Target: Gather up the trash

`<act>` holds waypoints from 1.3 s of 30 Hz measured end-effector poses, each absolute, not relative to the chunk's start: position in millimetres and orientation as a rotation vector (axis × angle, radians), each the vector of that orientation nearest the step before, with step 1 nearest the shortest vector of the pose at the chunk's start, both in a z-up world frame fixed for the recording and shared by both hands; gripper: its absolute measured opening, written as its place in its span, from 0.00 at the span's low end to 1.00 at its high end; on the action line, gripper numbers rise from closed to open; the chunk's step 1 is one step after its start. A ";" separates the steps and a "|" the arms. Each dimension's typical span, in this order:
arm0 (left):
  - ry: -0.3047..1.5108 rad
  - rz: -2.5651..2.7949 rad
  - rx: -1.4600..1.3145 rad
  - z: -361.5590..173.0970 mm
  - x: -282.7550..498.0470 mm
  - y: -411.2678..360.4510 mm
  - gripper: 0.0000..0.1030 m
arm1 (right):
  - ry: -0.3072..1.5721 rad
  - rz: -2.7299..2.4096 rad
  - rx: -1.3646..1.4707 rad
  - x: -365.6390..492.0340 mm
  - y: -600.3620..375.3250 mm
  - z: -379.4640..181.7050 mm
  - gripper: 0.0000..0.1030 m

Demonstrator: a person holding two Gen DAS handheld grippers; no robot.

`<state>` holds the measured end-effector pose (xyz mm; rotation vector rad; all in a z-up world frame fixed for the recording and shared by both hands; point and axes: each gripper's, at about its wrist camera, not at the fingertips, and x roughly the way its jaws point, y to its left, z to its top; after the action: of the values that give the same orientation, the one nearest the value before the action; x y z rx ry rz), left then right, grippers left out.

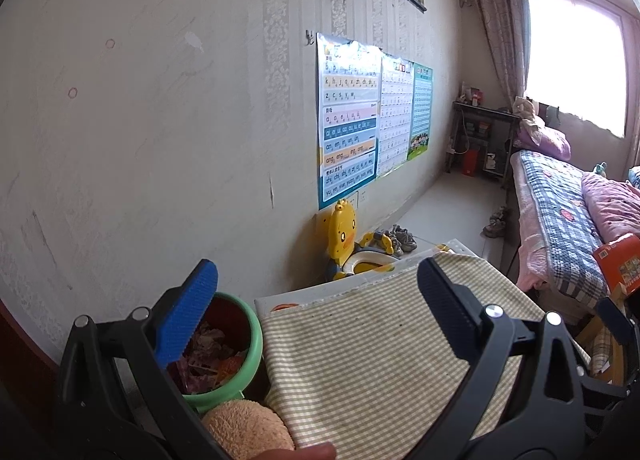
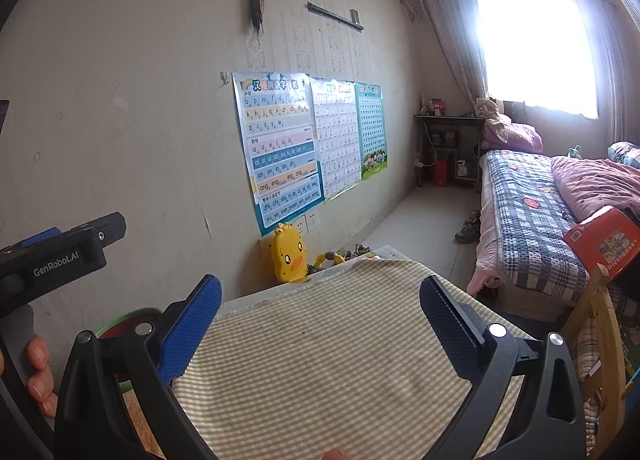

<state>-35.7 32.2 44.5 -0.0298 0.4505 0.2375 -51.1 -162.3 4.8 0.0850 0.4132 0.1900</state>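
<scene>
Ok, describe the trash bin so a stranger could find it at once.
Start at the table with the checked cloth. At its left edge, by the wall, stands the trash bin: round, green-rimmed, dark red inside, holding crumpled wrappers, unlike the tan fuzzy ball beside it.

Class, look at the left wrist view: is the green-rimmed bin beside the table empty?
No. The green-rimmed bin already holds crumpled pinkish and orange wrappers, visible behind the open left gripper.

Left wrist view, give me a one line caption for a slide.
Open left claw above a checked tablecloth, beside a green bin holding scraps of trash, with a bedroom beyond.
</scene>
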 end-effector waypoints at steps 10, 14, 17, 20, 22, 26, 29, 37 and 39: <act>0.469 0.244 -0.037 41.0 -34.4 37.2 0.95 | 0.424 0.192 0.079 -49.5 -159.9 1.3 0.93; 0.474 0.242 -0.032 41.0 -33.8 36.5 0.95 | 0.430 0.194 0.075 -48.7 -159.5 -0.3 0.93; 0.478 0.241 -0.032 39.6 -33.2 37.2 0.95 | 0.436 0.195 0.074 -48.4 -159.2 -1.6 0.93; 0.482 0.241 -0.030 38.7 -32.5 37.2 0.95 | 0.439 0.193 0.074 -48.2 -158.7 -2.1 0.93; 0.485 0.241 -0.030 37.9 -32.2 37.3 0.95 | 0.441 0.192 0.075 -47.6 -158.9 -2.3 0.93; 0.488 0.242 -0.029 36.9 -31.4 37.3 0.95 | 0.447 0.191 0.078 -47.1 -160.0 -3.6 0.93; 0.493 0.240 -0.025 36.0 -30.6 36.9 0.95 | 0.451 0.189 0.081 -46.3 -160.7 -4.4 0.93; 0.497 0.238 -0.020 36.3 -30.3 35.7 0.95 | 0.456 0.189 0.083 -45.5 -161.4 -5.0 0.93; 0.496 0.237 -0.020 36.4 -30.6 35.5 0.95 | 0.457 0.190 0.083 -45.4 -161.4 -5.1 0.93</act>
<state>-30.6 35.5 36.4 -0.0198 0.4961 0.2375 -45.4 -161.4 -5.1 0.0828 0.4569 0.1896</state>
